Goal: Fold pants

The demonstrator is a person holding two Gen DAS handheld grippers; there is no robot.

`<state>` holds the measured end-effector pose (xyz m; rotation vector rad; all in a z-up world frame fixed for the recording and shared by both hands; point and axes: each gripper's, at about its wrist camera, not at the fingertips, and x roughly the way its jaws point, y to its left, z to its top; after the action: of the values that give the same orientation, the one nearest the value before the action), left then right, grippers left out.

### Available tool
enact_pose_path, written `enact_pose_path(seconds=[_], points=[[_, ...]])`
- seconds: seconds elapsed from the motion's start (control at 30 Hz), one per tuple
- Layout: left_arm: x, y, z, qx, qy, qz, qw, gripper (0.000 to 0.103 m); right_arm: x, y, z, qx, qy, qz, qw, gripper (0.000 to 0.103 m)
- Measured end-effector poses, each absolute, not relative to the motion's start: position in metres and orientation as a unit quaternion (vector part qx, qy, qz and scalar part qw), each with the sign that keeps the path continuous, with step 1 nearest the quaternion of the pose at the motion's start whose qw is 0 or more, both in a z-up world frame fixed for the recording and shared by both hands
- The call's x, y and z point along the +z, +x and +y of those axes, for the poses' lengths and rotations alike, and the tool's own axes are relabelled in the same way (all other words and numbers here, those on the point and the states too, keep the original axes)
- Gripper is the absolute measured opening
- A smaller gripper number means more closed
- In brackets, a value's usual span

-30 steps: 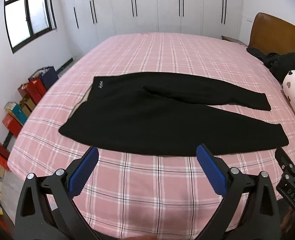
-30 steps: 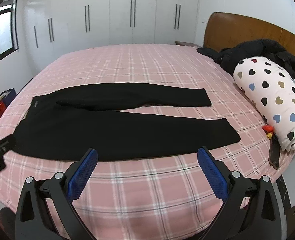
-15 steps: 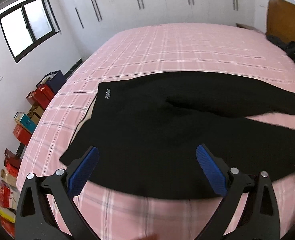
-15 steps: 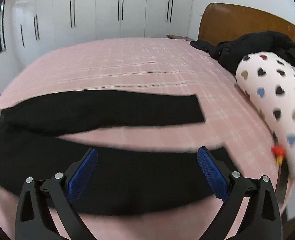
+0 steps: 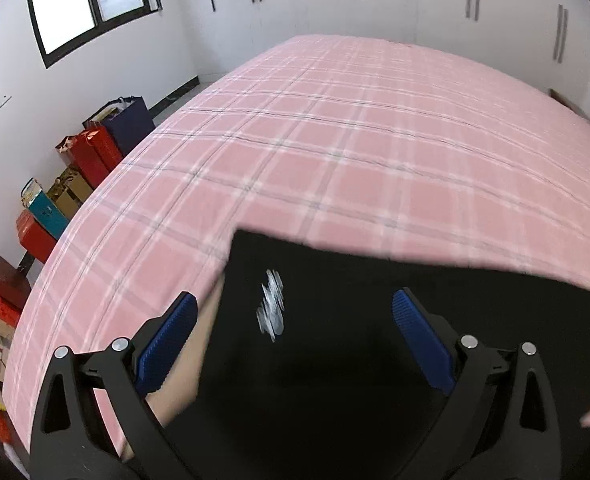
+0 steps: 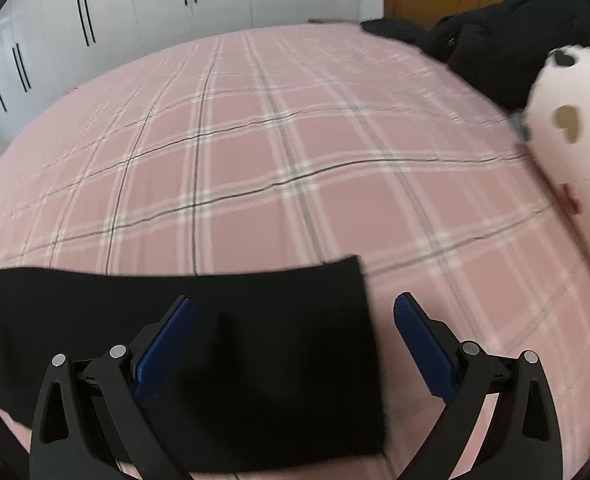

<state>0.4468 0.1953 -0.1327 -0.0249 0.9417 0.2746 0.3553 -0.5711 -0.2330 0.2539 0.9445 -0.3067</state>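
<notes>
Black pants lie flat on a pink plaid bed (image 5: 335,152). In the left wrist view the waist end of the pants (image 5: 335,360), with a small white logo (image 5: 271,308), lies between and under my fingers. My left gripper (image 5: 293,312) is open and hovers just above the far waist corner. In the right wrist view the far leg's cuff end (image 6: 279,340) lies under my right gripper (image 6: 293,316), which is open with the cuff edge between its fingers. Both views are blurred by motion.
Coloured boxes and bags (image 5: 71,184) line the floor by the left wall under a window. A heart-print pillow (image 6: 571,140) and dark clothes (image 6: 495,48) lie at the headboard side. White wardrobes (image 6: 135,12) stand behind the bed.
Both grippers have moved forward and down over the pants, from the bed's near edge to the far waist corner and the far leg cuff. Both stayed open.
</notes>
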Motion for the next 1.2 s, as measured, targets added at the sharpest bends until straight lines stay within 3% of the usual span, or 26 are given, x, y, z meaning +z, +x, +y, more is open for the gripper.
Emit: enact_pose_path(seconds=[0.1,0.2,0.23,0.27,0.33,0.4,0.5,0.53,1.0,1.2], points=[[-0.15,0.49,0.22,0.162,-0.018,0.472,0.866,0.096,-0.246,0.369,-0.564,-0.147,0.123,0.469,0.862,0.098],[-0.175,0.519,0.237,0.189,-0.015,0.505,0.842,0.096,-0.248,0.37,-0.557,-0.152,0.102,0.465,0.866,0.082],[-0.181,0.523,0.24,0.198,-0.008,0.513,0.835,0.096,-0.248,0.369,-0.556,-0.154,0.1,0.461,0.868,0.065],[-0.19,0.527,0.244,0.211,-0.001,0.522,0.827,0.096,-0.246,0.366,-0.556,-0.154,0.102,0.457,0.87,0.039],[-0.2,0.53,0.247,0.211,0.004,0.529,0.822,0.087,-0.24,0.361,-0.559,-0.152,0.121,0.452,0.871,0.014],[-0.204,0.528,0.244,0.184,-0.004,0.526,0.831,0.058,-0.235,0.356,-0.561,-0.145,0.128,0.451,0.871,0.012],[-0.198,0.525,0.236,0.18,0.001,0.514,0.839,0.037,-0.227,0.351,-0.553,-0.146,0.107,0.45,0.874,0.012],[-0.194,0.521,0.234,0.181,0.005,0.508,0.842,0.035,-0.225,0.35,-0.552,-0.148,0.105,0.447,0.876,0.011],[-0.127,0.462,0.221,0.159,0.033,0.43,0.888,0.029,-0.184,0.325,-0.543,-0.156,0.108,0.416,0.889,0.011],[-0.084,0.411,0.231,0.121,-0.007,0.389,0.913,0.026,-0.147,0.296,-0.53,-0.143,0.09,0.374,0.912,0.011]])
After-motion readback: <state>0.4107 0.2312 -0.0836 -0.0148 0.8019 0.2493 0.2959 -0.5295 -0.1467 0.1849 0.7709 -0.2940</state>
